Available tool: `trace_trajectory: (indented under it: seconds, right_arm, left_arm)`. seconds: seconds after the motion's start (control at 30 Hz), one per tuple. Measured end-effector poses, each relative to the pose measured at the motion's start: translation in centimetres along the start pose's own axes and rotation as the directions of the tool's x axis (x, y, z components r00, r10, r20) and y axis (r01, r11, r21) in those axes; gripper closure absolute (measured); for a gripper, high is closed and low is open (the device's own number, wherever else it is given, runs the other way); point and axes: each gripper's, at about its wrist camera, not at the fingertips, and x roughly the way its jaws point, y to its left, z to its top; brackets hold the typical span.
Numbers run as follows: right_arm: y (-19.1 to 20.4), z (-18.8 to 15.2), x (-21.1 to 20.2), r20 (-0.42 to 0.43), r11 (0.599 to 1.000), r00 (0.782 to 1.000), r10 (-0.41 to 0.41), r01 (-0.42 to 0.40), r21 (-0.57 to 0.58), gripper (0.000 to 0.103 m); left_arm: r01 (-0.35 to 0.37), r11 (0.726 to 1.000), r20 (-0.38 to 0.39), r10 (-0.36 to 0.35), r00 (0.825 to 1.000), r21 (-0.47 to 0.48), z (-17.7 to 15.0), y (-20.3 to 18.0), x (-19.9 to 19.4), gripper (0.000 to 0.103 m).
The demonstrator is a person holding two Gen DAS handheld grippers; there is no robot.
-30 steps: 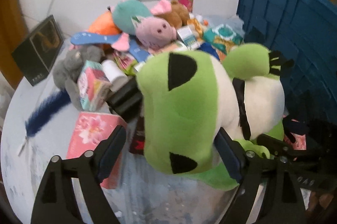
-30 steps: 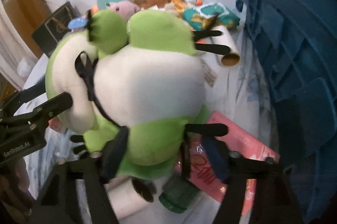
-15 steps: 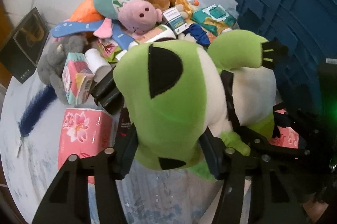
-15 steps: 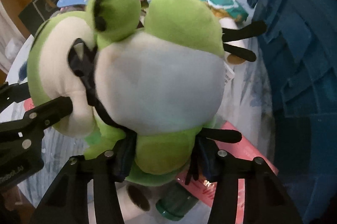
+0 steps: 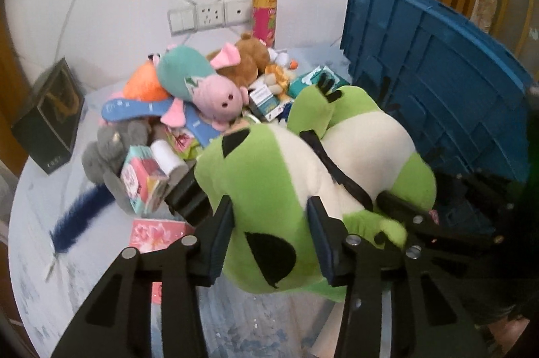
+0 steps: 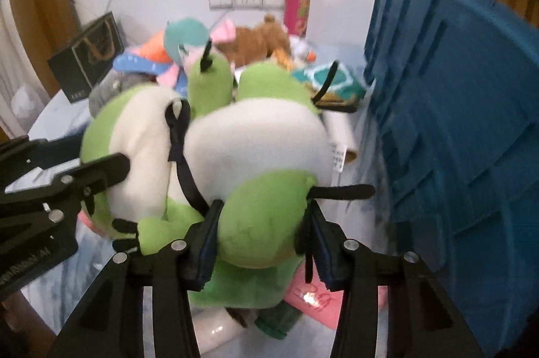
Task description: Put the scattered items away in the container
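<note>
A big green and white frog plush [image 5: 357, 142] hangs above the table, held at both ends. My left gripper [image 5: 269, 223] presses its pads into the frog's green head, jaws still closing. My right gripper [image 6: 264, 220] squeezes a green leg of the frog [image 6: 256, 142], jaws also closing. The right gripper's fingers [image 5: 421, 223] show in the left wrist view at the frog's far side. The left gripper's fingers [image 6: 67, 186] show at the left in the right wrist view. The blue crate [image 5: 438, 82] stands upright at the right, close to the frog [image 6: 454, 122].
A heap of plush toys [image 5: 209, 85] and tissue packs [image 5: 141, 179] lies behind the frog. A pink can [image 5: 264, 18] stands by the wall sockets and a black box [image 5: 50, 119] at the left. Under the frog lie a paper roll [image 6: 340, 135], a green bottle [image 6: 279, 321] and a pink packet [image 6: 320, 297].
Both grippers' jaws have closed in on the frog, the left on its head and the right on its leg. The frog has risen off the table with them.
</note>
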Motion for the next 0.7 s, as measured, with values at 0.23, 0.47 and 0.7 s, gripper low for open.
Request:
trace_trajectory:
  seconds: [0.23, 0.47, 0.7]
  right_arm:
    - [0.1, -2.6, 2.4, -0.113, 1.000, 0.994, 0.006, -0.003, 0.027, 0.057]
    - [-2.3, -5.4, 3.9, -0.163, 0.989, 0.984, 0.073, -0.051, 0.136, 0.051]
    - [-2.5, -4.7, 3.9, -0.156, 0.994, 0.986, 0.066, -0.050, 0.101, 0.032]
  left_arm:
    - [0.015, 1.000, -0.085, -0.014, 0.996, 0.016, -2.3, 0.5, 2.0, 0.079]
    - [0.003, 1.000, -0.157, -0.002, 0.988, 0.003, -3.8, 1.3, 4.2, 0.007]
    - [-0.078, 0.996, -0.217, 0.086, 0.972, 0.042, -4.4, 0.7, 6.2, 0.000]
